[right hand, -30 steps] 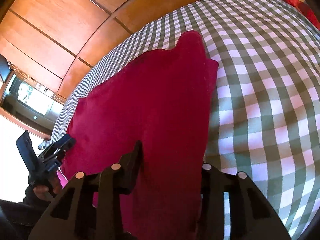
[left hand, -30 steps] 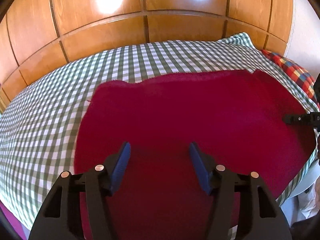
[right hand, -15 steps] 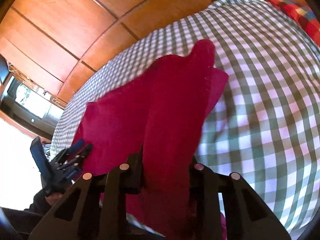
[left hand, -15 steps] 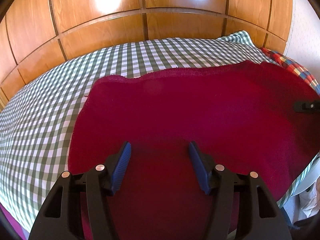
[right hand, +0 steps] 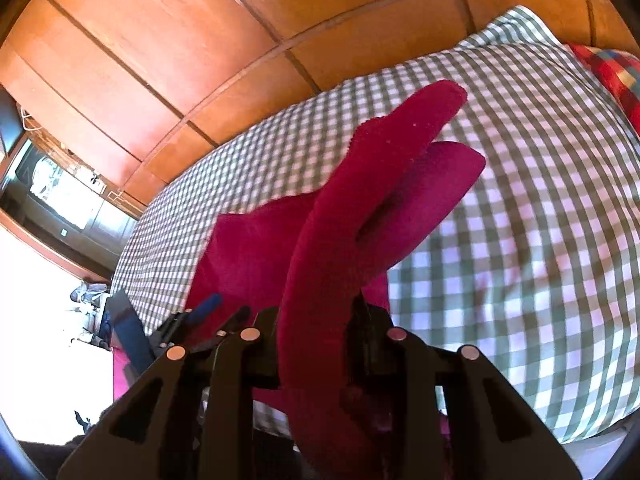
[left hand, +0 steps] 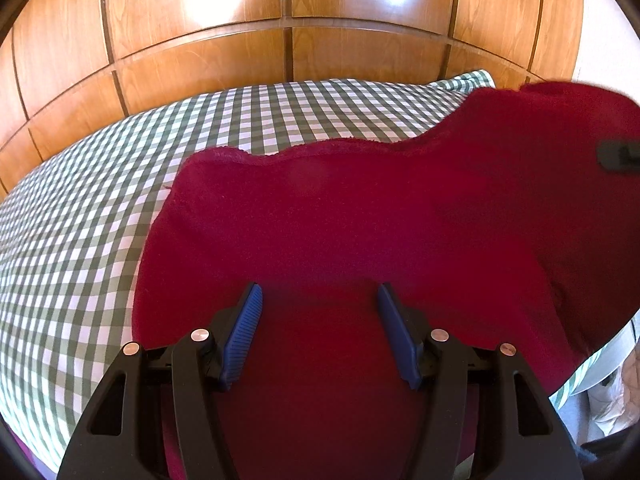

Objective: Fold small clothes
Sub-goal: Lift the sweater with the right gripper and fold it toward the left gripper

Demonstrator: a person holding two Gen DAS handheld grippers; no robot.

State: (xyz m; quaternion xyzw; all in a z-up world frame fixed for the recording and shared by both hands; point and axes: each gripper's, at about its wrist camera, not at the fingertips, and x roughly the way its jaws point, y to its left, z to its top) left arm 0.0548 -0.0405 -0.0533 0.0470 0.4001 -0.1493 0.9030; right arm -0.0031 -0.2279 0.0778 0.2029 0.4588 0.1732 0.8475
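- Left wrist view: the red cloth (left hand: 352,220) lies spread on the checked bedcover (left hand: 80,232), with its far edge wavy and its right side raised off the cover toward the wooden panelling (left hand: 280,8).
- The left gripper (left hand: 320,320) hovers low over the near part of the cloth, angled down, its blue pads (left hand: 242,332) apart and nothing pinched between them.
- At the right edge a dark tip of the right gripper (left hand: 618,156) shows against the raised cloth.
- Right wrist view: the right gripper (right hand: 316,328) points down and forward and is clamped on a bunched strip of the cloth, which arches up from the jaws and droops back toward the cover.
- The lifted end seems doubled into two lobes, though blur makes the layers hard to separate.
- Risk: with the left side unheld, pulling the raised side across could drag the whole cloth over the cover, giving a skewed fold.
- Risk: the bunched grip could let one layer slip out, so edges would not meet.
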